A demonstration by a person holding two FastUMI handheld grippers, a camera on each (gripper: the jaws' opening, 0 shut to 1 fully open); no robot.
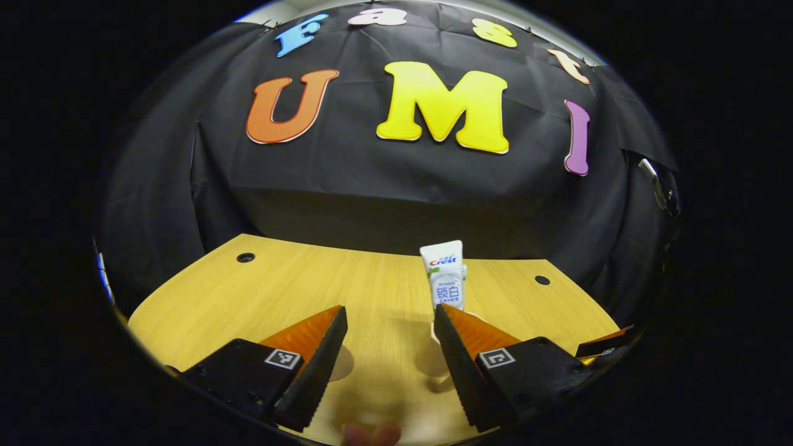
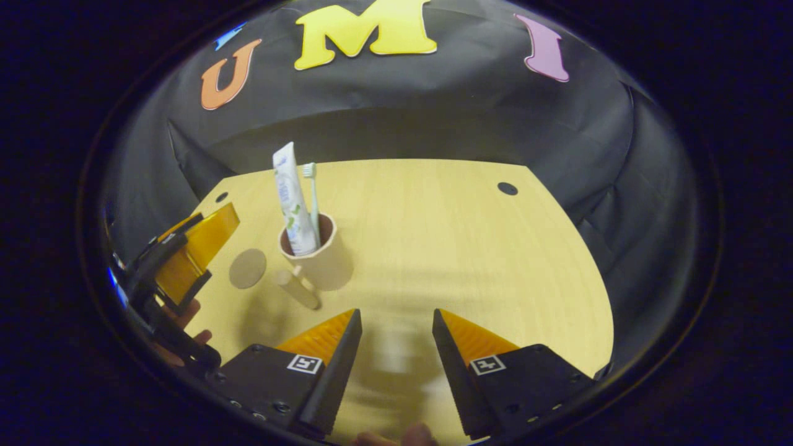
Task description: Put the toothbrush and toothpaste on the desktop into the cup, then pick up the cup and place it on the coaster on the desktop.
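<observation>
My left gripper [image 1: 390,322] hangs low over the wooden desktop [image 1: 372,285], jaws spread wide, nothing between them but bare wood. Just past my right-hand finger stands the toothpaste [image 1: 445,275], upright; the cup under it is mostly hidden behind that finger, so I can't tell from the left gripper view whether finger and cup touch. A bit of the coaster peeks out beside my other finger.

Over to the right gripper view: my right gripper [image 2: 396,325] is open wide too, gripping nothing, pointed at empty desktop [image 2: 446,235]. Off to its left stands the cup [image 2: 313,254], with the toothpaste [image 2: 291,198] and the toothbrush [image 2: 311,195] both standing in it, leaning against the rim. The cup's handle sticks out toward me. The round coaster [image 2: 247,268] lies flat just beside the cup, apart from it, so the cup is on bare wood. The left gripper [image 2: 186,257] shows near the coaster, open, a hand [image 2: 186,328] below it.
</observation>
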